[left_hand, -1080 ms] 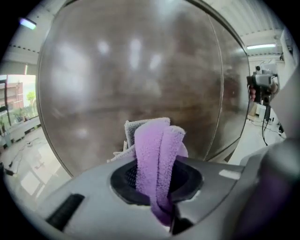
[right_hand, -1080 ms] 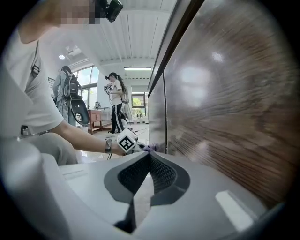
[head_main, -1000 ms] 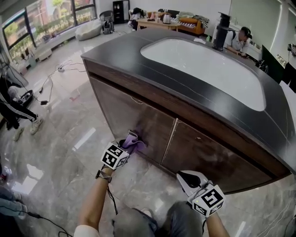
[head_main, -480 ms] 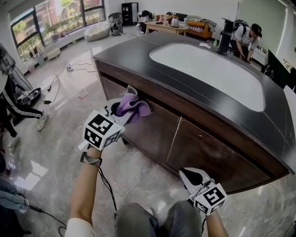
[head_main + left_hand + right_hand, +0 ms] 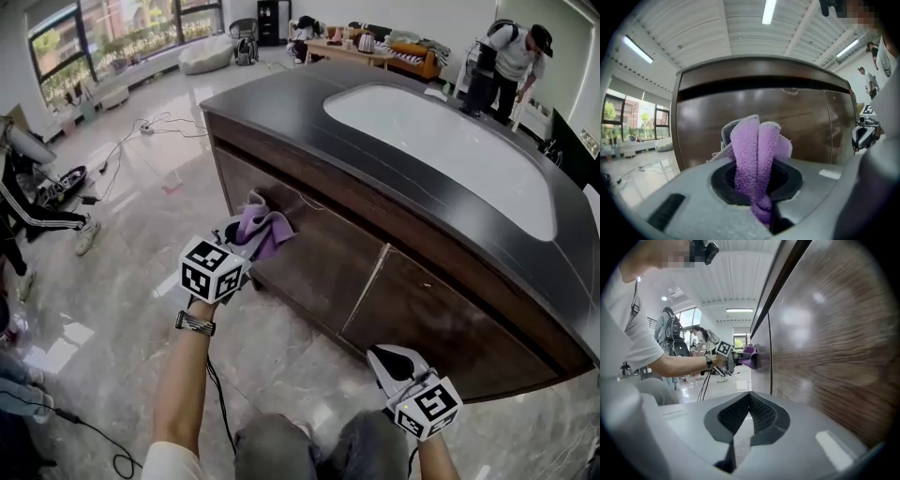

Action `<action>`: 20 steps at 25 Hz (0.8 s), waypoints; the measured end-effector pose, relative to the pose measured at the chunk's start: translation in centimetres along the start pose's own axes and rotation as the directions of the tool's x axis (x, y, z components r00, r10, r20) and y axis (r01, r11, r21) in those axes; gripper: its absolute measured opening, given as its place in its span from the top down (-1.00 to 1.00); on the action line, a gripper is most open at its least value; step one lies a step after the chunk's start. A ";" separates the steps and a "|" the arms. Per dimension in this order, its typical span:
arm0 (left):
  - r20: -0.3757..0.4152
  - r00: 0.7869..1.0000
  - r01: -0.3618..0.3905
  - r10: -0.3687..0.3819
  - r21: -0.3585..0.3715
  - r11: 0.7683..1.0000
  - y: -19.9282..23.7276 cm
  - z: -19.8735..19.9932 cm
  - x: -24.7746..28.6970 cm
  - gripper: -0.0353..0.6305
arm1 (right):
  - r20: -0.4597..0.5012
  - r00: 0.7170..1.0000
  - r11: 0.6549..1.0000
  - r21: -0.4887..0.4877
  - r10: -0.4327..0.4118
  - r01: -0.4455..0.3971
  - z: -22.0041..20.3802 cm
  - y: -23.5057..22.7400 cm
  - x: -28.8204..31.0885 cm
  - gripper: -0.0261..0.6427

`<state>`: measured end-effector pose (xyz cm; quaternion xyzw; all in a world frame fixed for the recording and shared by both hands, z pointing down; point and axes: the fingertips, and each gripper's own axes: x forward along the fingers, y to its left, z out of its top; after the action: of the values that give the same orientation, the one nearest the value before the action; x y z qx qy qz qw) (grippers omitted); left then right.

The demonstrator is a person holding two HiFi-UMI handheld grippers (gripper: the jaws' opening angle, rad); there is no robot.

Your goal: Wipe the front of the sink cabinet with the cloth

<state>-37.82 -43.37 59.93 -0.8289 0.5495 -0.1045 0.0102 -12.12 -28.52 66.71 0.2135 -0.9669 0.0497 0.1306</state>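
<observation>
A purple cloth [image 5: 263, 231] is bunched in my left gripper [image 5: 246, 236], which is shut on it and presses it against the upper left part of the brown wooden cabinet front [image 5: 319, 253]. In the left gripper view the cloth [image 5: 756, 146] sticks up between the jaws of the left gripper [image 5: 758, 180], with the cabinet door [image 5: 806, 117] close ahead. My right gripper [image 5: 390, 360] hangs low near the floor before the right door, shut and empty. In the right gripper view its jaws meet [image 5: 750, 404], with the cloth [image 5: 749, 356] visible far along the door [image 5: 829, 357].
A dark countertop [image 5: 281, 103] with a white sink basin [image 5: 441, 141] tops the cabinet. A person [image 5: 511, 56] stands at the far right corner, another [image 5: 28, 211] at the left. Cables [image 5: 122, 141] lie on the glossy marble floor [image 5: 122, 244]. My knees [image 5: 309, 450] are below.
My left gripper has carried the cloth up from the foot of the left door to its upper part. The right gripper has stayed low and still.
</observation>
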 end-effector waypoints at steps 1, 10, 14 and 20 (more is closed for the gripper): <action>-0.019 1.000 0.003 -0.003 -0.024 1.000 -0.2 -2.0 0.4 0.74 | 0.000 1.000 1.000 0.001 0.002 -0.002 -0.1 -0.1 0.3 0.90; -0.256 0.966 -0.006 -0.047 -0.202 0.979 -1.1 -19.1 3.4 0.73 | -0.041 0.999 1.000 0.003 0.000 0.000 -1.3 -1.1 2.1 0.90; -0.321 0.947 -0.056 -0.031 -0.258 0.964 -0.2 -23.8 4.1 0.73 | -0.064 0.998 1.000 0.009 0.000 0.001 -2.2 -1.3 2.7 0.90; -0.401 0.916 -0.122 0.013 -0.247 0.961 2.7 -27.4 4.4 0.74 | -0.089 0.996 1.000 0.016 0.004 -0.003 -2.8 -1.7 3.8 0.90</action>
<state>-43.68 -45.82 87.06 -0.7648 0.5775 -0.1944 -0.2091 -14.06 -31.18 70.46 0.2105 -0.9601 0.0669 0.1716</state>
